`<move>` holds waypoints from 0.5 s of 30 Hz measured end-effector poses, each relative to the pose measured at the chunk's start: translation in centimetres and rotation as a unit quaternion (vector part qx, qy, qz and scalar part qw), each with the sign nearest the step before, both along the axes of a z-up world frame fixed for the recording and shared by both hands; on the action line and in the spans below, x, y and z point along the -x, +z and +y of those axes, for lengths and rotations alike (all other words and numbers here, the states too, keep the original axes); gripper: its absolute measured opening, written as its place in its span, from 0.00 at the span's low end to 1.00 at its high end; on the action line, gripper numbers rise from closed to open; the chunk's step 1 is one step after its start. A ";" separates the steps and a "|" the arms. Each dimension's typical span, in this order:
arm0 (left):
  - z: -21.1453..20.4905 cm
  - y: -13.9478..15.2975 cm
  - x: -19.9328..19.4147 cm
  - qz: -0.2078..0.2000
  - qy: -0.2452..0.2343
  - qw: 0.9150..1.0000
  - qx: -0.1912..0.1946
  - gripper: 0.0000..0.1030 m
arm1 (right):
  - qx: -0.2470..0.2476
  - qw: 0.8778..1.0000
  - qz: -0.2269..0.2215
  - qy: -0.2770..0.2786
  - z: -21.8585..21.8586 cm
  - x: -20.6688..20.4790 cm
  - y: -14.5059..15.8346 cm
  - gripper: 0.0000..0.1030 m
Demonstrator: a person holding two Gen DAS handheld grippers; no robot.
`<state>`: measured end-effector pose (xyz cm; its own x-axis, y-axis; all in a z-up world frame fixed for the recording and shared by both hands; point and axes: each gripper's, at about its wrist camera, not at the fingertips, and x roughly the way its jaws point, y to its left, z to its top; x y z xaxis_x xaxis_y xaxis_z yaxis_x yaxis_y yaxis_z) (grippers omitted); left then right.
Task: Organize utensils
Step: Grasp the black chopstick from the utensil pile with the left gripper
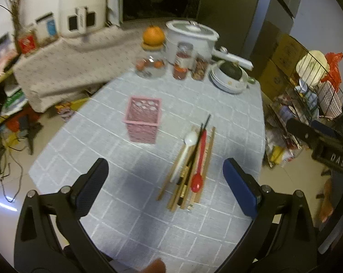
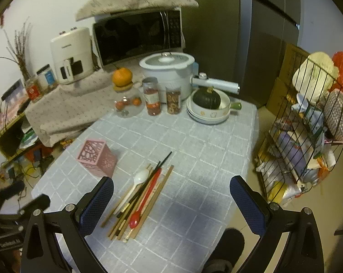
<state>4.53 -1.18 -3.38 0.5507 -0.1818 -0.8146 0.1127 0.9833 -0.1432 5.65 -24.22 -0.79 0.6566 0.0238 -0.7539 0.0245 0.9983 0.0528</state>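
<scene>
The left gripper [image 1: 165,177] is held above the table with its jaws spread wide, nothing being gripped between the blue pads [image 1: 239,186]; the right gripper [image 2: 171,198] is likewise held open and empty, pointed forward and downward.

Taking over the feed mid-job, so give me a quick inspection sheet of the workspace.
Surface: table under a grey checked cloth.
Job's things: pink basket upright, looks empty; white spoon, red spoon and chopsticks piled beside it.
Clutter: jars, pot, bowls holding a squash at the far end.
Grippers: left gripper and right gripper open, holding nothing.
Cables: cords on the floor, left.
Surroundings: microwave, wire rack.
</scene>
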 end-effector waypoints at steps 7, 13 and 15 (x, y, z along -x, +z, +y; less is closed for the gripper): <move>-1.9 -3.4 -3.1 0.066 -0.051 0.996 0.039 0.80 | -0.025 0.997 0.075 0.000 -1.6 -4.2 -2.9 1.00; -4.1 -7.1 -5.1 0.107 -0.080 0.990 0.037 0.54 | -0.079 0.989 0.125 -0.002 -3.3 -6.2 -6.9 0.99; -5.1 -8.5 -6.1 0.125 -0.094 0.987 0.038 0.46 | -0.100 0.985 0.142 0.002 -4.0 -7.1 -8.0 0.97</move>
<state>10.58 -6.30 -11.92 0.2853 -0.3273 -0.9008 0.2449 0.9336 -0.2616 12.74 -28.18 -8.80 0.4194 0.1917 -0.8873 0.0633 0.9689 0.2393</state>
